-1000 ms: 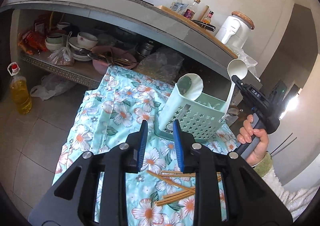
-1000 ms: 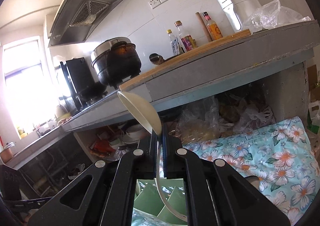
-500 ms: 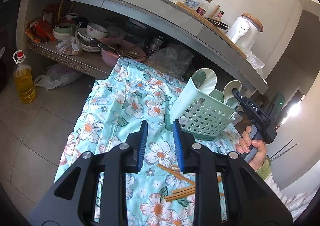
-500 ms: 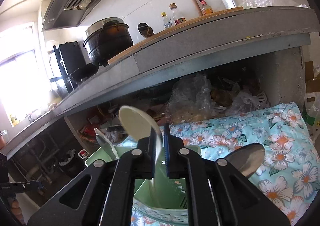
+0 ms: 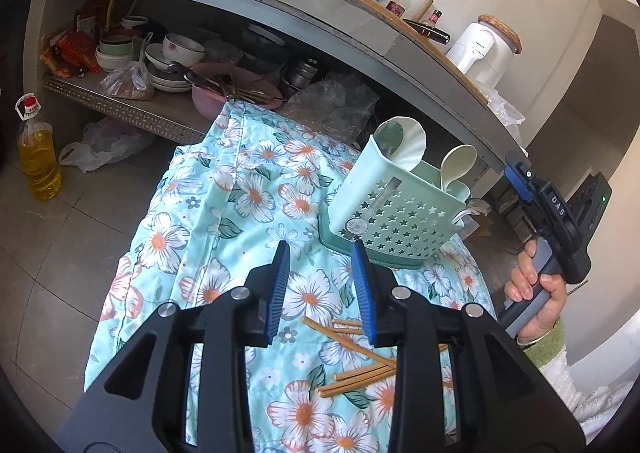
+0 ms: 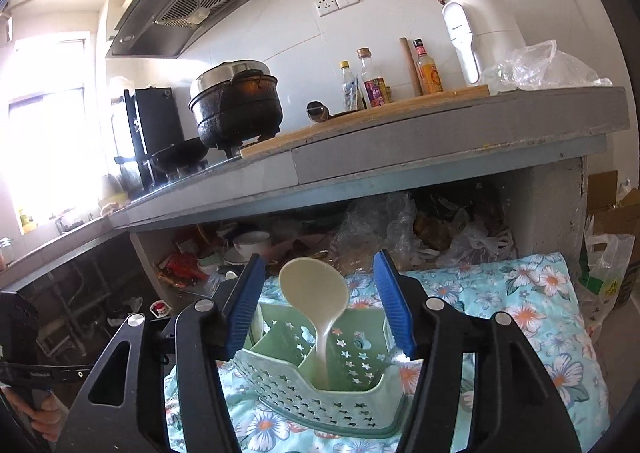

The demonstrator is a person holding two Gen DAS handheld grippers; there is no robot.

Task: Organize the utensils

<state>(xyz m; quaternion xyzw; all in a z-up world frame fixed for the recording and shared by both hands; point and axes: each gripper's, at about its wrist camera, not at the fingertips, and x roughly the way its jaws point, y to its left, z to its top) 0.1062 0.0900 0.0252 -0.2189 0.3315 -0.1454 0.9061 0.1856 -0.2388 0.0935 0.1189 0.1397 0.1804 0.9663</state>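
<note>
A pale green star-punched utensil holder point(image 5: 400, 213) stands on the flowered cloth point(image 5: 248, 189). A white spoon point(image 6: 312, 289) stands handle-down in one of its compartments point(image 6: 320, 393), bowl up. My right gripper point(image 6: 320, 265) is opening, its blue pads wide on either side of the spoon and clear of it. In the left wrist view that spoon point(image 5: 460, 165) leans by a larger white ladle point(image 5: 404, 141), with the right gripper point(image 5: 520, 181) just right of the holder. My left gripper point(image 5: 320, 253) hovers in front of the holder, its jaws opening with nothing between them. Several brown chopsticks point(image 5: 360, 353) lie below it.
A grey counter point(image 6: 440, 157) overhangs the cloth, carrying a black pot point(image 6: 236, 109), bottles and a white appliance point(image 6: 480, 33). The shelf beneath point(image 5: 120, 109) holds bowls and plastic bags. An oil bottle point(image 5: 38, 161) stands on the tiled floor. A person's hand point(image 5: 536, 293) grips the right tool.
The right gripper lowered the white spoon into the holder, then opened and let go of it. The left gripper's jaws widened slightly.
</note>
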